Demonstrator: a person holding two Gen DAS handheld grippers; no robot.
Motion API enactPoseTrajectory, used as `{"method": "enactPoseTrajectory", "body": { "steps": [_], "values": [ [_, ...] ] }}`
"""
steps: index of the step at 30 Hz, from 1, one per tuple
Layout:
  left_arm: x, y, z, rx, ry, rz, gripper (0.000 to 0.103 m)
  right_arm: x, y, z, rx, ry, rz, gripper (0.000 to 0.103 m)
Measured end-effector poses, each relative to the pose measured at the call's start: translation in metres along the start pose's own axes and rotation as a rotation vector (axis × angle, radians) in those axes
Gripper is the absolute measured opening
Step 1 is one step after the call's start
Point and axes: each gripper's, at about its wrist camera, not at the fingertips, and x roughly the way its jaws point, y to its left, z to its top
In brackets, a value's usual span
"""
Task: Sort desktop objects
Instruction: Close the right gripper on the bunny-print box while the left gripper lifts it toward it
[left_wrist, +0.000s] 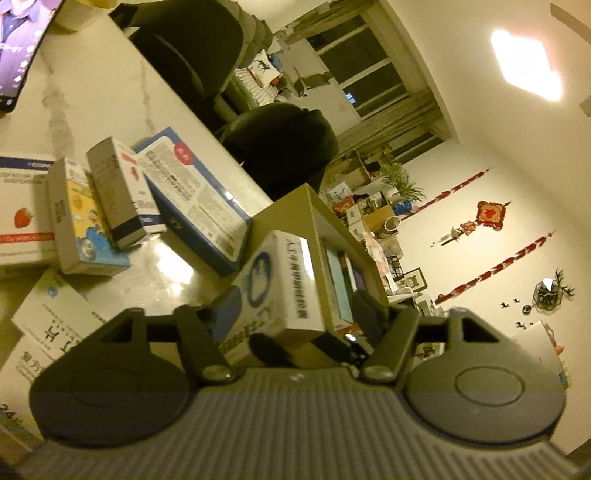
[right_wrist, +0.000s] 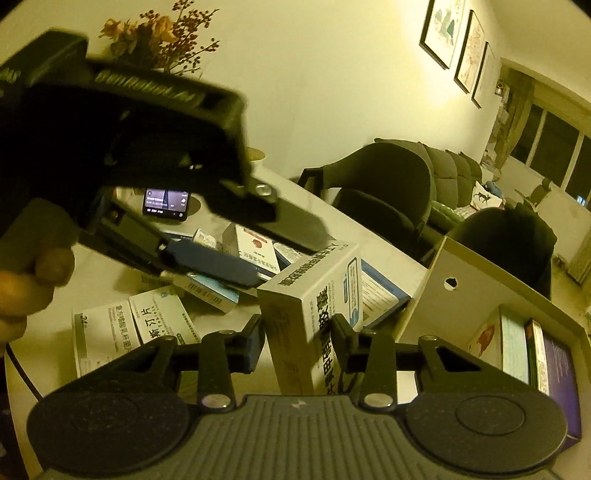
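The white medicine box (right_wrist: 314, 306) stands between my right gripper's (right_wrist: 297, 343) pads, which look pressed on its sides; my left gripper (left_wrist: 291, 317) straddles it spread wide, not touching. If the right's hold is shallow, the box could tip short of the cardboard bin (right_wrist: 480, 280) just right. Only the right view shows the bin's wall hole; only the left shows the loose cartons (left_wrist: 122, 199) ahead-left on the table (left_wrist: 110, 96).

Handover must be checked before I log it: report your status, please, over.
Left gripper jaws open around white box. Right gripper shut on it. Storage bin close at right, path looks free.
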Motion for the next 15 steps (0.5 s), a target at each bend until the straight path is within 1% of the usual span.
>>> {"method": "enactPoseTrajectory", "body": {
  "steps": [3,5,8,13,15],
  "values": [
    [-0.005,0.004,0.0,0.005,-0.015,0.017,0.083,-0.002,-0.007,0.001,0.03,-0.007,0.008,0.04],
    [-0.007,0.006,0.0,0.018,-0.017,0.027,0.083,-0.003,-0.012,0.002,0.056,-0.013,0.019,0.039],
    [-0.01,0.008,-0.002,0.044,-0.01,0.021,0.088,-0.006,-0.021,0.004,0.103,-0.022,0.039,0.037],
    [-0.01,0.005,-0.009,0.112,0.009,0.026,0.098,-0.012,-0.037,0.005,0.19,-0.027,0.084,0.035],
    [-0.01,0.003,-0.01,0.136,0.018,0.023,0.099,-0.016,-0.042,0.006,0.228,-0.03,0.099,0.035]
  ]
}}
